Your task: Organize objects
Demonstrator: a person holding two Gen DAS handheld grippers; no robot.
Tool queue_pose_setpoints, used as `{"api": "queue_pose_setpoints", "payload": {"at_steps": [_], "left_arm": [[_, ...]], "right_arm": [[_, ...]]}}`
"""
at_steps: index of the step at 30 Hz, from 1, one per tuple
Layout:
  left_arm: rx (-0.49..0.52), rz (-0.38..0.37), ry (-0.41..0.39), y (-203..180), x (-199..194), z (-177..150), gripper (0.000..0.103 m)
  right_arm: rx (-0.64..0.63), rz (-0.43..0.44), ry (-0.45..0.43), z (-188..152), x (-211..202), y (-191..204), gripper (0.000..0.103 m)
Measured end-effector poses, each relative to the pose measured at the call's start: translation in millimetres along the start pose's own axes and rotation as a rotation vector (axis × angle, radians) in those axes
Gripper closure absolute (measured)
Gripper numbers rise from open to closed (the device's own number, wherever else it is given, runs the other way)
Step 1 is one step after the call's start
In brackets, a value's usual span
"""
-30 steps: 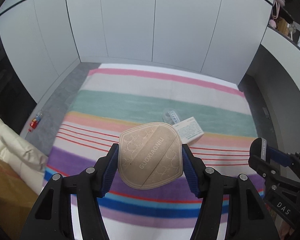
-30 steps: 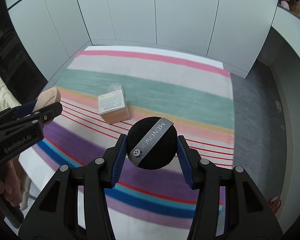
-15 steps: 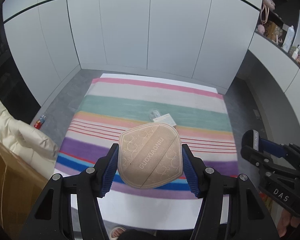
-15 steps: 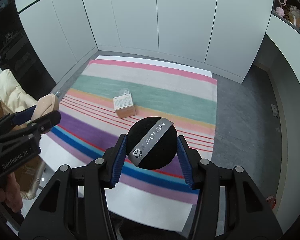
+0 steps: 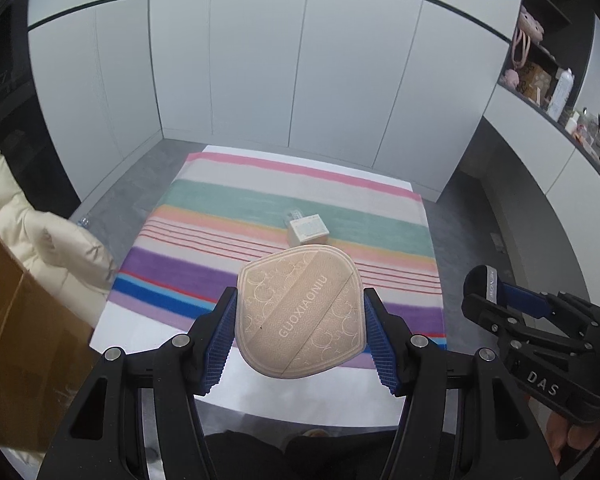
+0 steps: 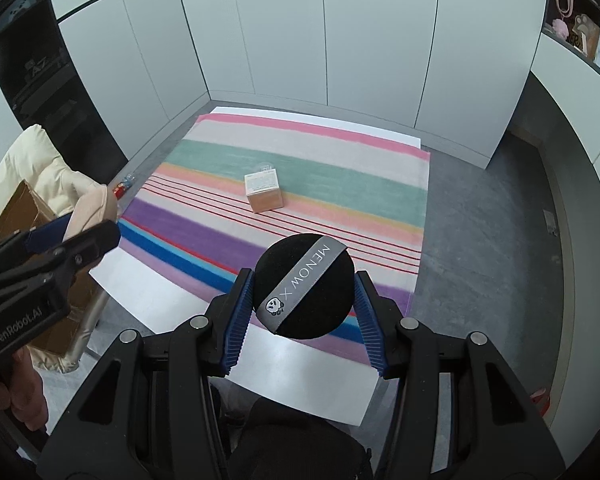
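Observation:
My left gripper (image 5: 300,316) is shut on a beige powder puff (image 5: 300,308) marked GUOXIAONIU, held high above the table. My right gripper (image 6: 305,294) is shut on a round black powder puff (image 6: 305,286) with a grey MENOW band, also high above the table. A small box (image 5: 308,230) (image 6: 264,192) with a white label stands in the middle of the striped cloth (image 5: 228,264) (image 6: 340,184). A small clear item lies just behind the box. The right gripper shows at the right of the left wrist view (image 5: 480,284); the left gripper shows at the left of the right wrist view (image 6: 88,228).
The striped cloth covers a white table (image 5: 300,404) near white cabinet doors (image 5: 300,80). A cream jacket (image 5: 32,240) and a brown cardboard box (image 5: 16,360) stand left of the table. Shelves with items (image 5: 540,80) run along the right. A small bottle (image 6: 122,188) lies on the grey floor.
Both grippers have risen and pulled back from the table with their puffs held. The box and cloth look smaller and farther away now.

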State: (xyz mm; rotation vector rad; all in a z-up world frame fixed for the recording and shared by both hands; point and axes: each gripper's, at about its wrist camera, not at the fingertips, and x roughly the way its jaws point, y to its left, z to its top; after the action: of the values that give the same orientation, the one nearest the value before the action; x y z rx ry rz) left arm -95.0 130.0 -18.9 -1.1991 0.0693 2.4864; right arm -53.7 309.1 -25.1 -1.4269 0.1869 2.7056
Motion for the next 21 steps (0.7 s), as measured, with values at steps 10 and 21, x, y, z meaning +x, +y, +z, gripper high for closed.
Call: {"api": "queue_pose_setpoints", "payload": {"at_steps": [10, 21], "left_arm": [[-0.012, 0.001, -0.032, 18, -7, -1, 0.041], [-0.055, 0.042, -0.046, 50, -10, -4, 0.041]], "right_arm": [[-0.033, 0.035, -0.037, 2, 8, 15, 0.051], [-0.132, 0.069, -0.047, 21, 18, 51, 0.051]]}}
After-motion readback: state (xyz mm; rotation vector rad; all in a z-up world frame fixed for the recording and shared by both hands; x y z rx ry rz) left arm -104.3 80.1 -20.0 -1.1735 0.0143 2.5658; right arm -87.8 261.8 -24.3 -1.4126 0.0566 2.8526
